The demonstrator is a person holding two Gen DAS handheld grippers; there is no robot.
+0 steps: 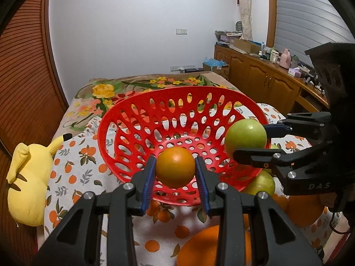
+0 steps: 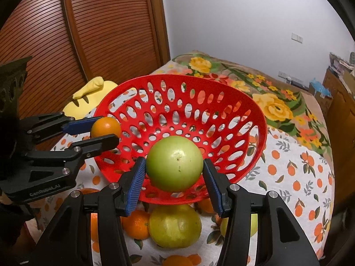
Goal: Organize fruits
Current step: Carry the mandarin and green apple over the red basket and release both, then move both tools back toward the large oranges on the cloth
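Observation:
A red perforated basket (image 1: 133, 106) (image 2: 255, 115) stands empty on the orange-print cloth. My left gripper (image 1: 175, 170) is shut on an orange (image 1: 175, 166) and holds it over the basket's near rim; it also shows in the right wrist view (image 2: 104, 133) with the orange (image 2: 106, 126). My right gripper (image 2: 174, 168) is shut on a green apple (image 2: 175, 163) over the near rim; in the left wrist view it (image 1: 250, 141) holds the apple (image 1: 245, 136) at the basket's right side.
Loose fruit lies on the cloth in front of the basket: a yellow-green fruit (image 2: 174, 226), oranges (image 2: 136, 223) (image 1: 199, 246). A yellow plush toy (image 1: 28, 184) lies left. A wooden slatted door (image 2: 99, 22) and a cabinet (image 1: 266, 77) flank the bed.

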